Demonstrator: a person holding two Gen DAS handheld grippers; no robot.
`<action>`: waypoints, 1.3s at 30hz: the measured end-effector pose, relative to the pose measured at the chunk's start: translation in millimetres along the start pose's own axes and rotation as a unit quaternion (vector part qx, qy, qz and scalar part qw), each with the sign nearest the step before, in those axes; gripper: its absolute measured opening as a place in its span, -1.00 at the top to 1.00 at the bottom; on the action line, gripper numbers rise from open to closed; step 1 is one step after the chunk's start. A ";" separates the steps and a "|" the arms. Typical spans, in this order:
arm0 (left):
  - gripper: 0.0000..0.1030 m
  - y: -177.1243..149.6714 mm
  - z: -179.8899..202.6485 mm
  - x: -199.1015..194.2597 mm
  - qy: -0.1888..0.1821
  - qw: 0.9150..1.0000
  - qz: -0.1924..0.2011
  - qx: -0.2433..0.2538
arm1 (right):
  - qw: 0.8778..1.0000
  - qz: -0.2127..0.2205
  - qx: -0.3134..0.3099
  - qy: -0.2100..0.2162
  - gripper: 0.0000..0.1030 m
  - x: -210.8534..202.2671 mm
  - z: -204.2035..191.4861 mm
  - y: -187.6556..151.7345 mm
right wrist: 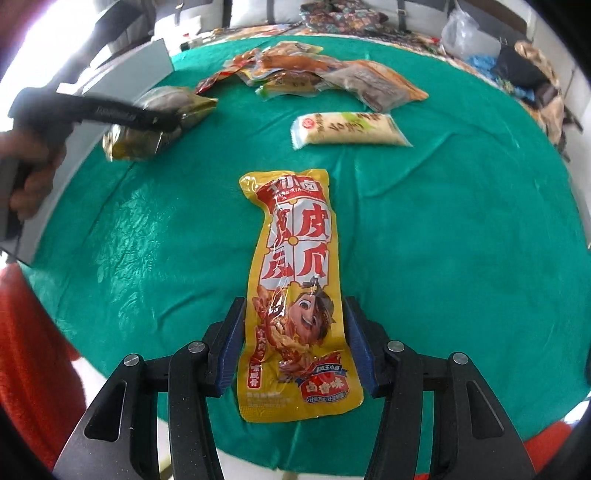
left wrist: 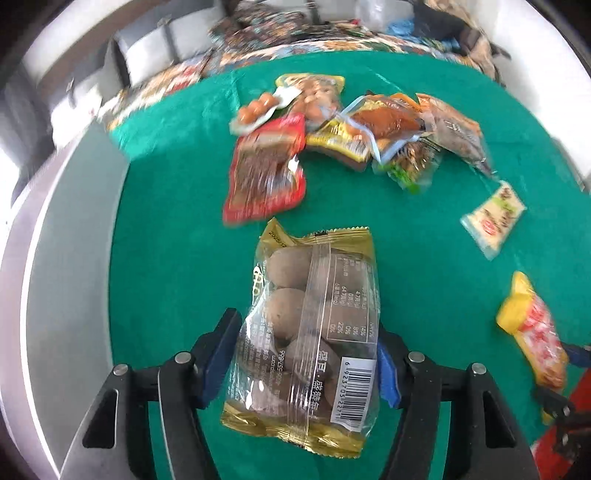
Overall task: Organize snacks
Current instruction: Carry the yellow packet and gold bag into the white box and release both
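My left gripper (left wrist: 306, 354) is shut on a gold-and-clear packet of brown eggs (left wrist: 306, 332), held above the green cloth. That packet (right wrist: 155, 122) and the left gripper (right wrist: 122, 114) show at the left of the right wrist view. My right gripper (right wrist: 295, 343) is shut on a long yellow and red snack packet (right wrist: 295, 288), which also shows in the left wrist view (left wrist: 535, 332). A pile of snack packets (left wrist: 332, 129) lies at the far side of the cloth. A pale cream packet (left wrist: 493, 219) lies apart to the right and also shows in the right wrist view (right wrist: 351, 129).
The round table has a green cloth (right wrist: 461, 258). A grey box (left wrist: 66, 277) stands at the table's left edge. A red packet (left wrist: 264, 173) lies at the near edge of the pile. Patterned fabric and bags (left wrist: 369, 33) lie beyond the cloth.
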State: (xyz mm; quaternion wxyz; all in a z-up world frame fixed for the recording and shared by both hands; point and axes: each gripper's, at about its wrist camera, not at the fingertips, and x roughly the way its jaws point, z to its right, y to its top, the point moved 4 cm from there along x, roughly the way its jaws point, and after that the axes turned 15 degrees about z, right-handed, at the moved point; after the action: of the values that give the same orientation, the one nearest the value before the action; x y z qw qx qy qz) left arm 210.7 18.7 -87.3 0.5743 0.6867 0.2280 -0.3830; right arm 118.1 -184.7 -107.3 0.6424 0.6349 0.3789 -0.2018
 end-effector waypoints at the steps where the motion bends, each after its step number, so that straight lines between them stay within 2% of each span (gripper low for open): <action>1: -0.24 -9.6 -3.1 -8.9 -0.004 1.000 -0.002 -0.016 | 1.000 0.000 0.020 0.013 -0.07 -1.7 4.8 0.0; 4: -0.28 -42.6 -9.0 -32.8 -0.015 0.999 -0.005 -0.051 | 0.996 -0.013 0.073 0.048 -0.08 -1.2 17.4 3.7; 7: -0.35 -64.9 -9.6 -53.1 -0.010 0.999 0.008 -0.052 | 0.991 -0.036 0.110 0.069 -0.13 4.9 24.7 9.9; 8: -0.44 -68.4 -10.8 -57.4 -0.002 0.999 0.016 -0.044 | 0.989 -0.047 0.116 0.073 -0.15 8.2 25.5 12.9; 9: -0.56 -69.0 -9.7 -59.7 0.005 0.999 0.020 -0.038 | 0.989 -0.058 0.116 0.073 -0.18 11.3 25.1 15.9; 10: -0.58 -68.7 -8.6 -61.5 0.010 0.999 0.025 -0.030 | 0.989 -0.071 0.111 0.071 -0.19 14.5 23.2 19.2; 12: -0.59 -67.1 -4.3 -58.6 0.011 1.000 0.023 -0.012 | 0.990 -0.102 0.082 0.059 -0.34 20.8 13.4 25.5; 14: -0.59 -66.9 1.1 -53.8 0.013 1.000 0.020 0.002 | 0.990 -0.131 0.031 0.049 -0.39 28.2 -2.2 27.7; 15: -0.48 -66.9 1.5 -51.9 0.018 1.000 0.020 0.006 | 0.989 -0.140 0.008 0.047 -0.42 31.8 -10.1 27.1; 16: -0.29 -67.4 0.8 -51.1 0.016 1.000 0.022 0.003 | 0.989 -0.140 -0.008 0.042 -0.41 34.0 -15.4 27.4; 17: -0.24 -68.2 -2.6 -52.5 0.014 0.999 0.028 -0.011 | 0.990 -0.139 -0.014 0.036 -0.25 35.1 -17.0 28.2; 18: -0.21 -69.1 -5.4 -54.2 0.011 0.999 0.032 -0.023 | 0.990 -0.135 -0.016 0.026 0.01 35.3 -16.1 29.6; 20: -0.14 -72.7 -14.9 -58.9 -0.001 0.998 0.038 -0.057 | 0.990 -0.135 -0.012 0.025 0.02 35.4 -13.4 30.2; 23: -0.13 -77.3 -32.5 -78.8 -0.020 0.991 0.055 -0.122 | 0.990 -0.137 0.009 0.030 0.03 33.3 -9.6 29.3; 27: -0.13 -67.6 -49.5 -117.2 -0.058 0.976 0.097 -0.184 | 0.986 -0.108 0.093 0.086 0.03 19.8 -10.5 43.9; 31: -0.13 -50.5 -84.7 -162.9 -0.069 0.961 0.145 -0.226 | 0.977 -0.083 0.136 0.145 0.03 9.1 -35.3 76.9; 34: -0.14 -42.9 -132.1 -194.4 -0.037 0.952 0.175 -0.248 | 0.969 -0.059 0.137 0.195 0.03 -1.9 -80.2 119.5; 36: -0.14 -43.5 -169.3 -209.4 0.012 0.951 0.185 -0.248 | 0.962 -0.040 0.129 0.236 0.03 -10.6 -121.0 151.6; 39: -0.14 -55.6 -227.2 -221.2 0.088 0.946 0.178 -0.257 | 0.948 -0.022 0.109 0.298 0.02 -21.3 -197.9 192.4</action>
State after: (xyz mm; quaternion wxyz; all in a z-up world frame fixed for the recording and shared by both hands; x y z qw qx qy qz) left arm 95.5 278.7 63.5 0.7677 0.5763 0.2423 -0.1407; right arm 201.5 23.9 54.5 0.4222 0.7240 0.5425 -0.0577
